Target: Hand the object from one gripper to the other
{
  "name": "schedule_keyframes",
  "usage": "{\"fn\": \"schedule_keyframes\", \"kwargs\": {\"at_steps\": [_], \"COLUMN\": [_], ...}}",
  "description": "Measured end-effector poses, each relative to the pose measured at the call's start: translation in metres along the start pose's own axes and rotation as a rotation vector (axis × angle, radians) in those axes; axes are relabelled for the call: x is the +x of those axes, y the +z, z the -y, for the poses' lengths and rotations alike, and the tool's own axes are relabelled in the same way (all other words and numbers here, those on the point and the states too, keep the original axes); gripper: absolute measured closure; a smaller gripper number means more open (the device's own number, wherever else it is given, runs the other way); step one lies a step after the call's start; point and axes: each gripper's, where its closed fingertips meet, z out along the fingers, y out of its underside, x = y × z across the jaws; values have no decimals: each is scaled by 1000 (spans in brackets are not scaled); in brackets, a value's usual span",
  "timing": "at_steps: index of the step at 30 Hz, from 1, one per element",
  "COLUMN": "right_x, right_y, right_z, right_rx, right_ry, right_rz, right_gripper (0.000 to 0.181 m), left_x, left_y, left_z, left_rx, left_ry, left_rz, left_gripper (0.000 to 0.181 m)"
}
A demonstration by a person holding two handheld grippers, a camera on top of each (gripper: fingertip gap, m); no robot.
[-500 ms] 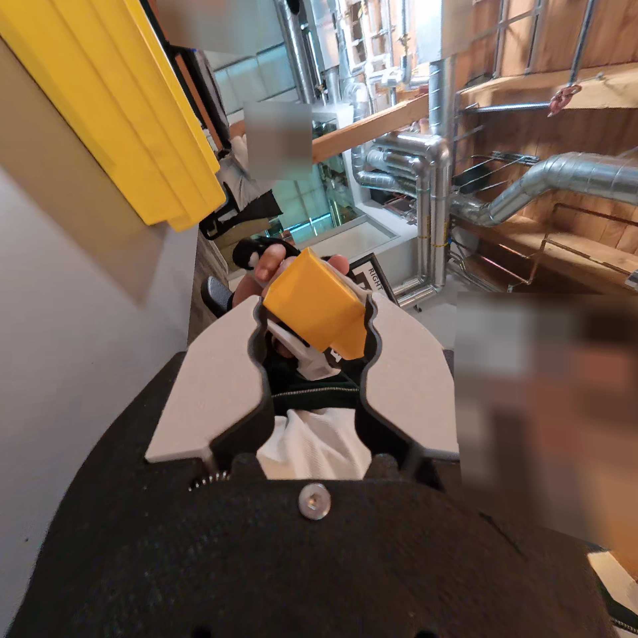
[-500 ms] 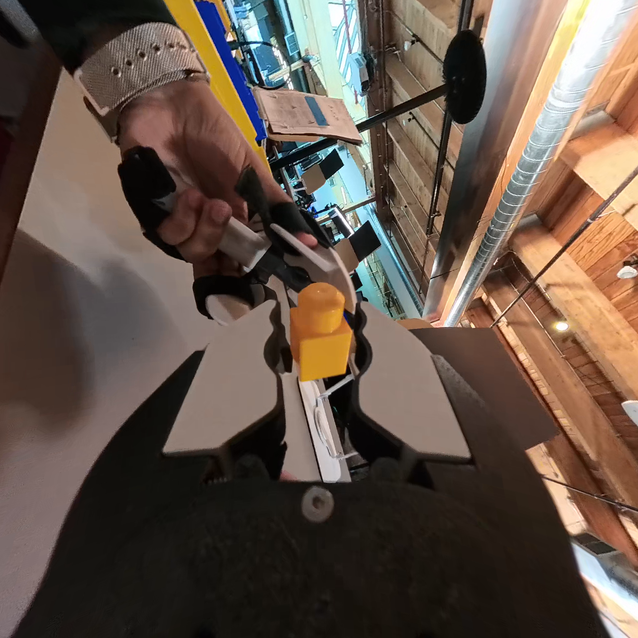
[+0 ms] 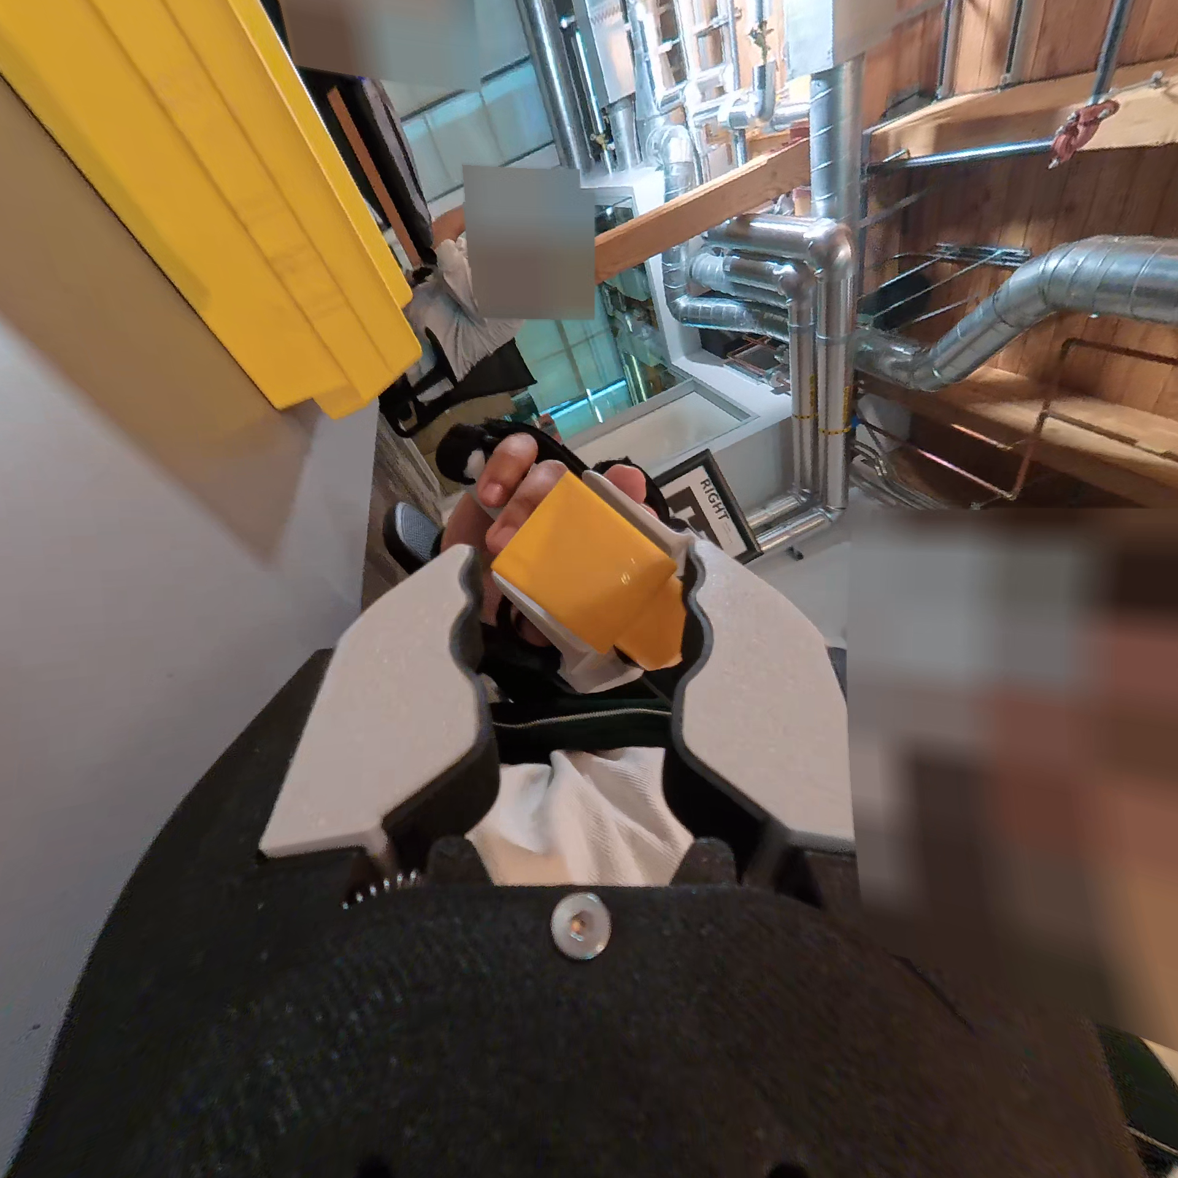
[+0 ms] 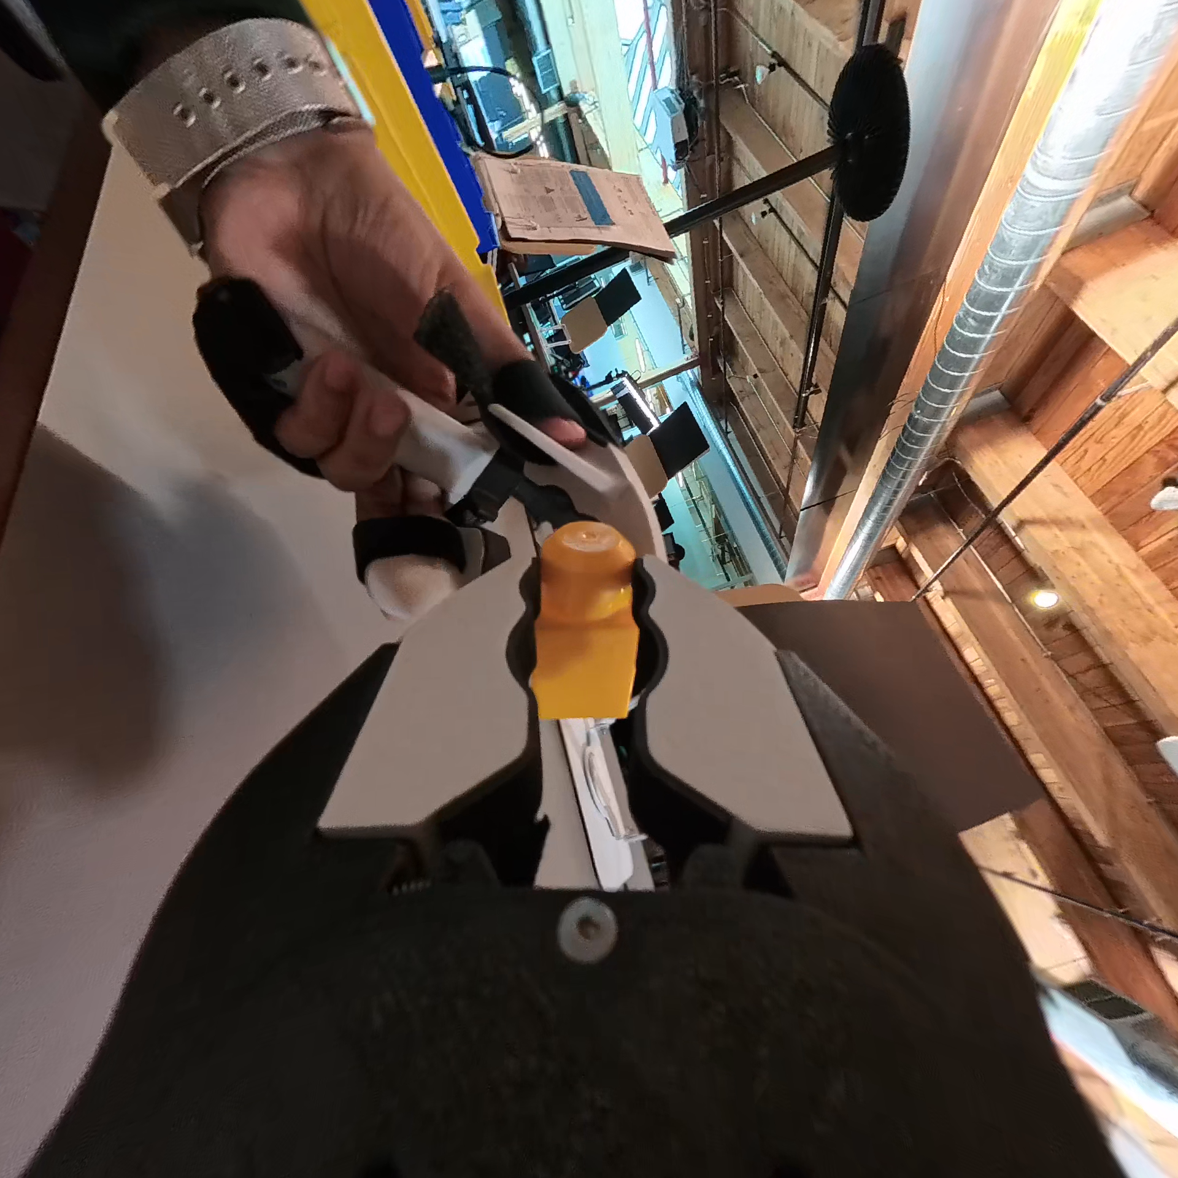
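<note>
Two tongs, left (image 3: 580,589) wide, right (image 4: 583,596) clamped, meet around one orange block (image 4: 585,644).

1. The left wrist view looked forward along its own hand-held gripper (image 3: 577,596), tilted upward at pipes (image 3: 822,306) toward 1 o'clock.
2. The right wrist view looked along its hand-held gripper (image 4: 583,612), facing the opposite way, very close.
3. Both views shared the orange block (image 3: 586,583) (image 4: 585,644), met from opposing ends.
</note>
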Motion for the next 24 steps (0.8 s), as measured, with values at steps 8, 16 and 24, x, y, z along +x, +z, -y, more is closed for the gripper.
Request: {"fn": "schedule_keyframes", "kwargs": {"at_steps": [8,16,24], "right_x": [29,25,14], "right_y": [-8,-7,-7], "right_z": [-17,-18,-9], "right_rx": [84,168,195], "right_ry": [580,1093,1220], "right_rz": [26,190,326], "right_gripper": [153,153,153], "left_x": [-16,-14,-19], "left_y": [-34,-14,0], "left_z": [33,-1,-19], "left_rx": [96,-151,-197], "left_ry": [549,1099,1077], "left_rz": [168,294,274], "left_gripper": [95,95,118]}}
